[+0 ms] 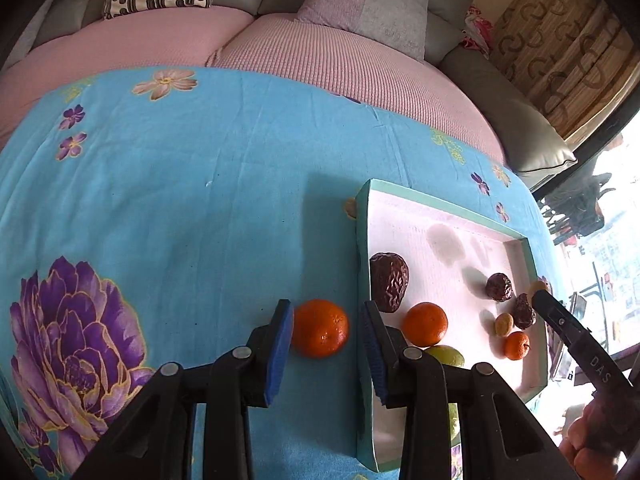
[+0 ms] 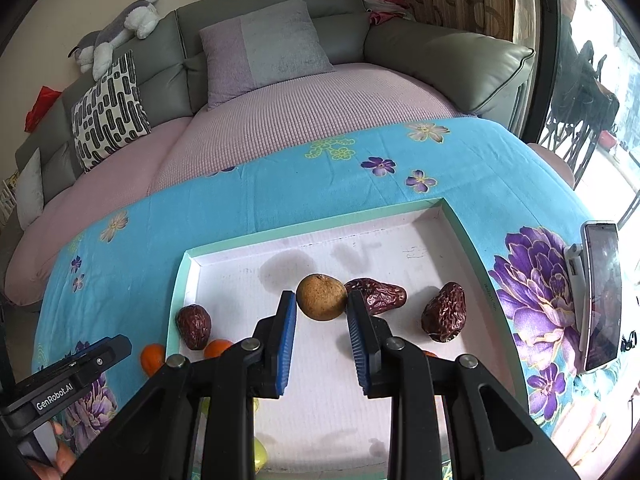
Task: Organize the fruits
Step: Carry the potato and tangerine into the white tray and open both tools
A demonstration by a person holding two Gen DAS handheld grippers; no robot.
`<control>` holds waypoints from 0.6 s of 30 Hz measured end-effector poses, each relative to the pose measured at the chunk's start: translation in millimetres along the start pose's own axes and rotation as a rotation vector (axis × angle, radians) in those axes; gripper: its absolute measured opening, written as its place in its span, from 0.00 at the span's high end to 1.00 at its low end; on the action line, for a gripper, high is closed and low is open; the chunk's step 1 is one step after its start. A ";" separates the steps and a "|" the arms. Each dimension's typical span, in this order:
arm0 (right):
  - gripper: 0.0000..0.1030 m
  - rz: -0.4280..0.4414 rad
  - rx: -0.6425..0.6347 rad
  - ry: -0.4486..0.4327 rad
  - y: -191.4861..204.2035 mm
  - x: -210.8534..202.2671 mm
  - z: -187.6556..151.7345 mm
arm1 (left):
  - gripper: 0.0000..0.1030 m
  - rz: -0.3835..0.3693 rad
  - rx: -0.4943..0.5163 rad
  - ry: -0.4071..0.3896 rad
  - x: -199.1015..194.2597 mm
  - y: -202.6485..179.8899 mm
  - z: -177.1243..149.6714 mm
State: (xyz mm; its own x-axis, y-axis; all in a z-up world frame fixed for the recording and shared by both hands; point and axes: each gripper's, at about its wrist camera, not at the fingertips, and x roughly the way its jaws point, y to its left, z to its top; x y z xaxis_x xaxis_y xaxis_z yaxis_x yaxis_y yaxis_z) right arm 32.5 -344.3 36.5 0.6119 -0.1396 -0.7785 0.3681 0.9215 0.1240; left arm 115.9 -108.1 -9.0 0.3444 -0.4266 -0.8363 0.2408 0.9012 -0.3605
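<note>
Left wrist view: the left gripper [image 1: 326, 316] is low over the blue floral cloth [image 1: 200, 200], just beside the outer wall of the tray [image 1: 362, 240]. Its fingers stand a little apart around a loose orange [image 1: 320, 330]. The left pad looks to be against the peel, while a gap of cloth shows at the right pad, so there is no clamp. The orange rests on the cloth outside the tray, probably the last stray fruit on this side. Inside the tray are a large date [image 1: 389, 282], a second orange [image 1: 425, 324], a green fruit [image 1: 446, 354] half hidden by the finger, and smaller pieces toward the far wall. They lie loosely and are not sorted by kind.

Right wrist view: the right gripper [image 2: 322, 300] is over the white floor of the tray, fingers closed on a round brown fruit [image 2: 322, 296] with both pads flush to its sides. A soft shadow lies on the tray floor behind the fruit, so it is judged to be carried above the floor and not set down. Two dates [image 2: 378, 294] [image 2: 444, 312] lie just right of it, and a third date [image 2: 194, 326] lies near the left wall.

Judgement: the tray is the collecting place. The right gripper is bringing its fruit in, and the left is placed to take the stray orange over the wall.
</note>
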 end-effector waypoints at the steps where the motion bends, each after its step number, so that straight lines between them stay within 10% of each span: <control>1: 0.74 0.001 -0.004 0.007 1.4 1.0 -2.2 | 0.63 -0.013 -0.009 0.008 3.0 1.3 0.0; 18: 0.74 0.013 -0.011 0.016 3.6 2.0 -7.9 | 0.61 0.038 -0.052 0.039 23.8 15.6 -4.6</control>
State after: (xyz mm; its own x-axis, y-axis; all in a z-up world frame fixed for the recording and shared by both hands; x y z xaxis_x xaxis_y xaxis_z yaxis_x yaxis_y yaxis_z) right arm 29.5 -338.4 30.6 0.6054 -0.1218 -0.7865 0.3523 0.9271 0.1277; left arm 123.7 -103.8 -36.4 0.3164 -0.3896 -0.8649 0.1802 0.9198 -0.3485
